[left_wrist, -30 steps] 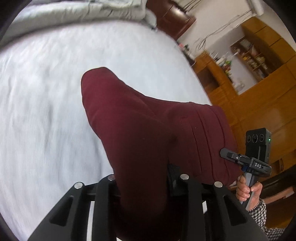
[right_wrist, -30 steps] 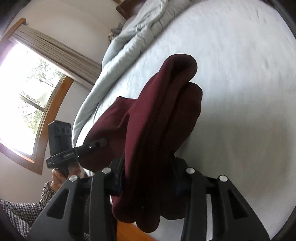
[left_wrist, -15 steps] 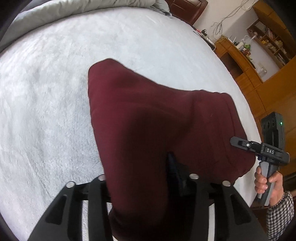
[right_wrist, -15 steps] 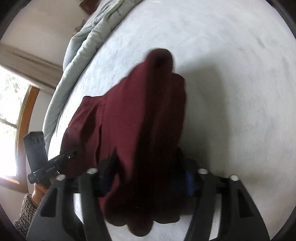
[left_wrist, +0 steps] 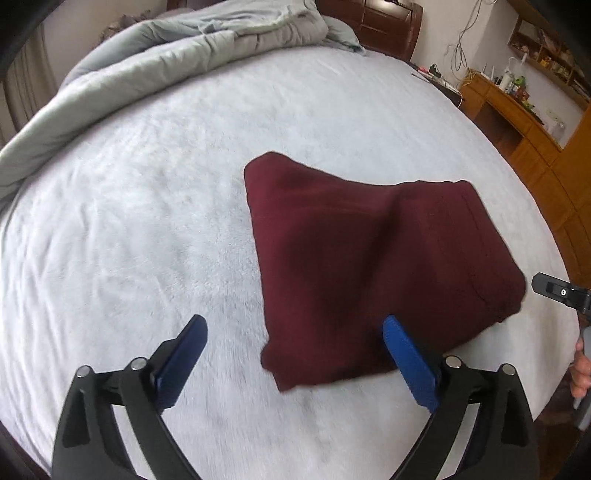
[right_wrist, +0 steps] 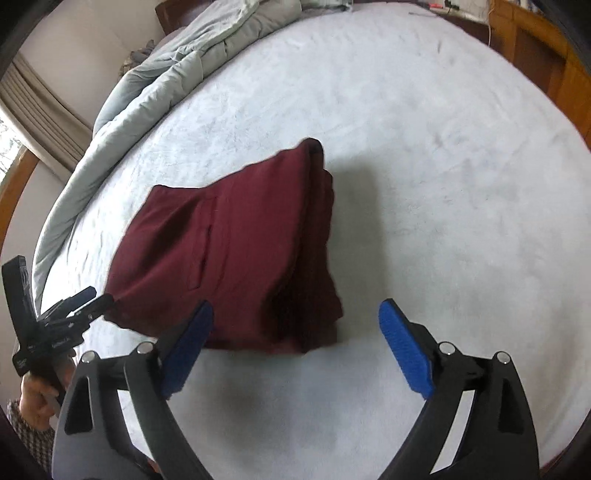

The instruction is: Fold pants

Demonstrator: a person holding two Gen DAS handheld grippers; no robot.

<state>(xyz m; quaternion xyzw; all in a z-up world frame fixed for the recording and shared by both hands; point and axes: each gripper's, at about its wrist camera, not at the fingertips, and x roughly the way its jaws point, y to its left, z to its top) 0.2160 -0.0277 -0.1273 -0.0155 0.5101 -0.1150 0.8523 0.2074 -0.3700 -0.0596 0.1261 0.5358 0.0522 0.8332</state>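
Observation:
The dark red pants (left_wrist: 373,254) lie folded in a thick bundle on the white bed cover (left_wrist: 129,221). They also show in the right wrist view (right_wrist: 229,254). My left gripper (left_wrist: 293,338) is open and empty, its jaws wide apart at the bundle's near left corner, just clear of the cloth. My right gripper (right_wrist: 295,323) is open and empty at the bundle's near right corner. The left gripper shows at the left edge of the right wrist view (right_wrist: 79,306). The right gripper's tip shows at the right edge of the left wrist view (left_wrist: 554,290).
A crumpled grey duvet (left_wrist: 177,48) lies along the far side of the bed, with a dark wooden headboard (left_wrist: 376,18) behind. Wooden cabinets and shelves (left_wrist: 524,122) stand to the right of the bed. A curtained window (right_wrist: 22,122) is at the left.
Both grippers were shut on the lifted pants. They have lowered the bundle onto the bed, opened and pulled back. The pants now lie flat and free.

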